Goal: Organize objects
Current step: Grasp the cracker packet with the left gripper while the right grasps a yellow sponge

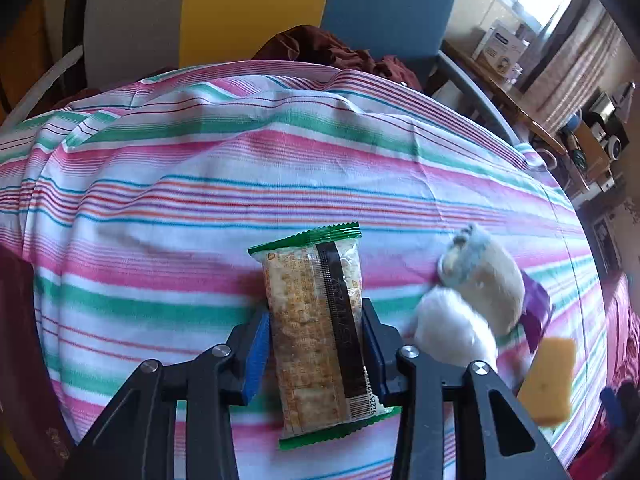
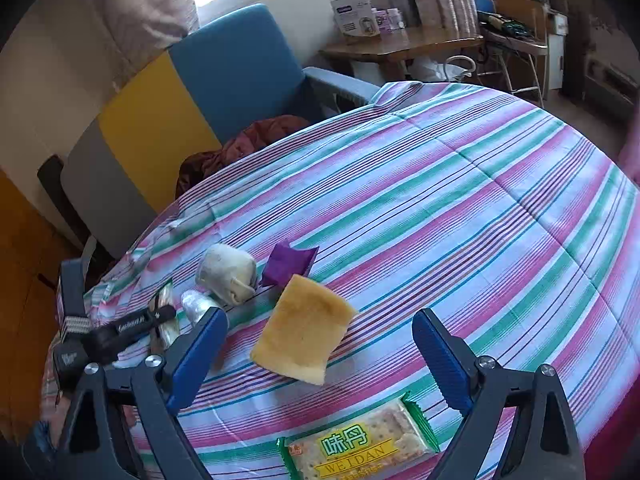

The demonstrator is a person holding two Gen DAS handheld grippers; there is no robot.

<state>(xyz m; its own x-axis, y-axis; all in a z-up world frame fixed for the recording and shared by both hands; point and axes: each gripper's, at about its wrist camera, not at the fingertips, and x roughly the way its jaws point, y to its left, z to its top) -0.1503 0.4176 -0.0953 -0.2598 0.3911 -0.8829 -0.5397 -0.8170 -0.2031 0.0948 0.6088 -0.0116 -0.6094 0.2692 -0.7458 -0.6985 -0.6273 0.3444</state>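
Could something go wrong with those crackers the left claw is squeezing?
Maybe. The left gripper jaws pinch the cracker packet across its middle, so the crackers could crack. The plush toys lie close beside it, so swinging the packet might knock them.

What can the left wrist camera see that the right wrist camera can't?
Only the left wrist view shows the left gripper with its fingers squeezing a cracker pack, seam side up.

Only the right wrist view shows the open right gripper and a second cracker pack lying label up.

Both show the striped cloth, yellow sponge, purple packet and rolled socks.
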